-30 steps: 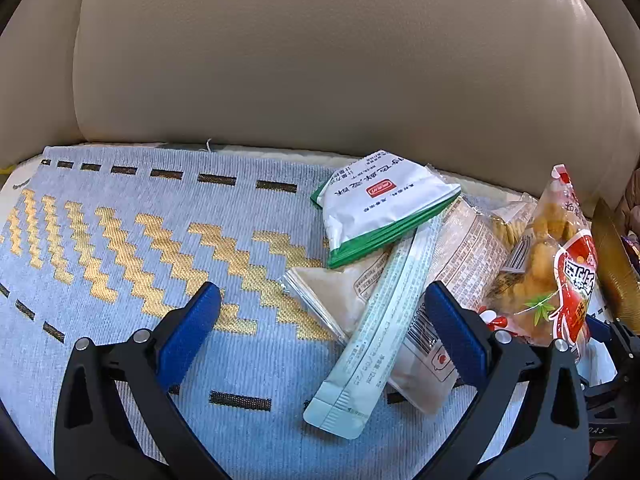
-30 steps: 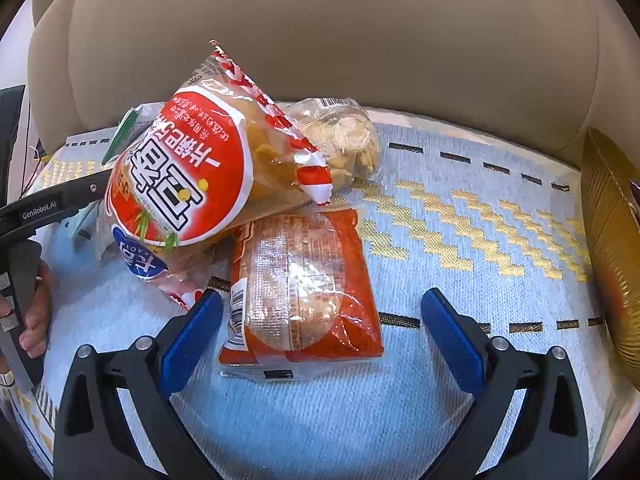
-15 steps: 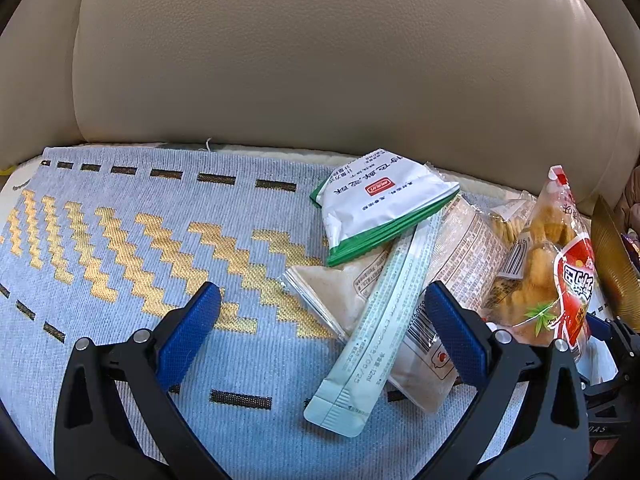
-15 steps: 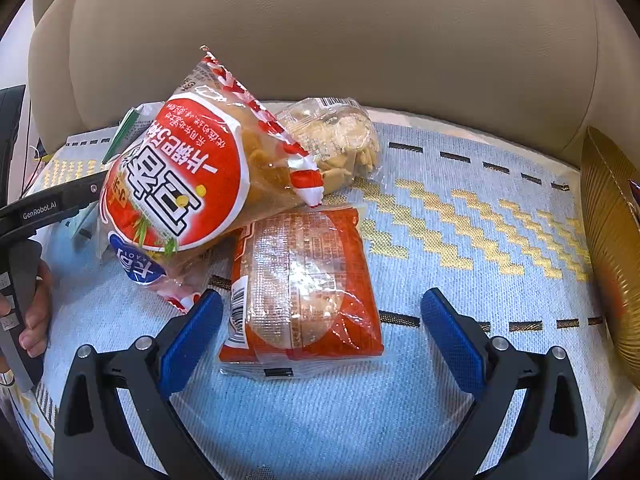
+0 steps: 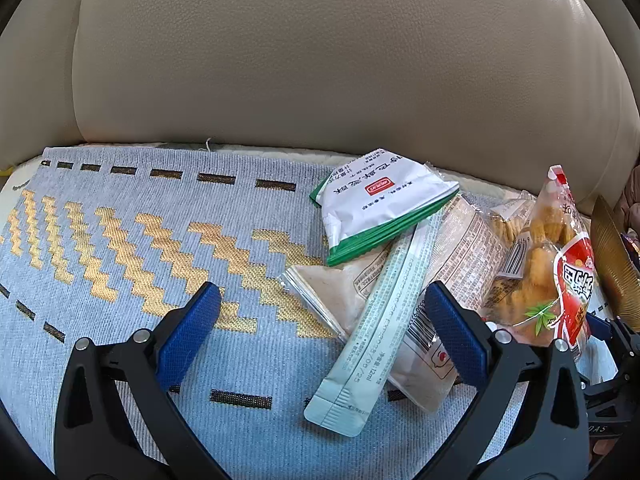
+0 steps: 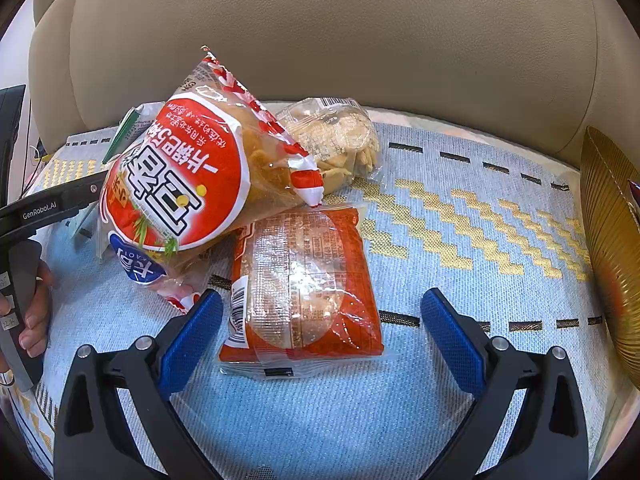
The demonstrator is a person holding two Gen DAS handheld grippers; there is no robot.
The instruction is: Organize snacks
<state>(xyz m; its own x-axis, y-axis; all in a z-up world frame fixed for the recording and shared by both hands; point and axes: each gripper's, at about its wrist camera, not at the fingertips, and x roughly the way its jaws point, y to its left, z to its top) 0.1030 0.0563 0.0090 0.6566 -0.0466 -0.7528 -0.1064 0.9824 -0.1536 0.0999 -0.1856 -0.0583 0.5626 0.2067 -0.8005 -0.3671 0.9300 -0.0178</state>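
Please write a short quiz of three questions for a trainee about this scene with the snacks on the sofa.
1. True or false: the right gripper is shut on the orange packet.
2. Which lies on top of the clear packet? A) long pale green sachet B) gold dish
3. What covers the sofa seat under the snacks?

Key
1. False; its jaws stand open around the packet.
2. A
3. A blue cloth with a gold zigzag pattern.
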